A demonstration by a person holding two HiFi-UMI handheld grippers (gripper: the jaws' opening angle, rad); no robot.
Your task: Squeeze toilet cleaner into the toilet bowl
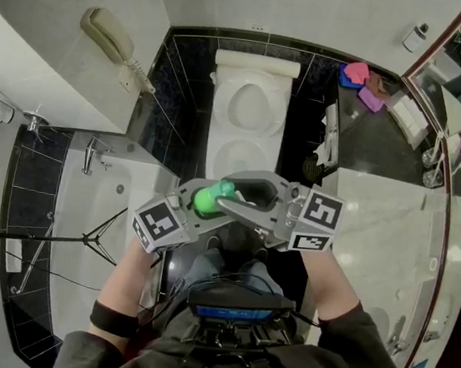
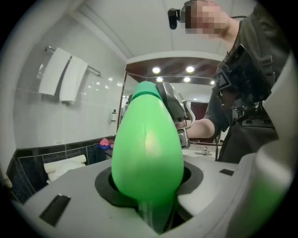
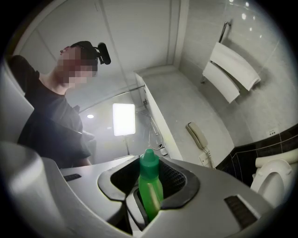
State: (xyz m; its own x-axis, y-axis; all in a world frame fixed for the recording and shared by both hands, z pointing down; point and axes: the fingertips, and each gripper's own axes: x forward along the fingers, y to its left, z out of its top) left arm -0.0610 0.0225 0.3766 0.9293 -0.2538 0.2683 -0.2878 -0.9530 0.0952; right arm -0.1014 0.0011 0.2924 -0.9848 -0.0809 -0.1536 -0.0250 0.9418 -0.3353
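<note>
Fingers (image 2: 70, 195), left gripper (image 2: 150, 204) and right gripper (image 3: 150, 207), clamp green bottle (image 1: 208, 198), mostly hiding it.

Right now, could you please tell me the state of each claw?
Left claw: closed on the green plastic cleaner bottle.
Right claw: closed on the same bottle.

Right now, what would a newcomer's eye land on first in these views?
The bright green bottle sits dead centre in the head view, gripped from both sides by the left gripper and the right gripper in front of the person. Just beyond it stands the white toilet against black wall tiles. A bathtub lies to the left and a pale counter to the right.
</note>
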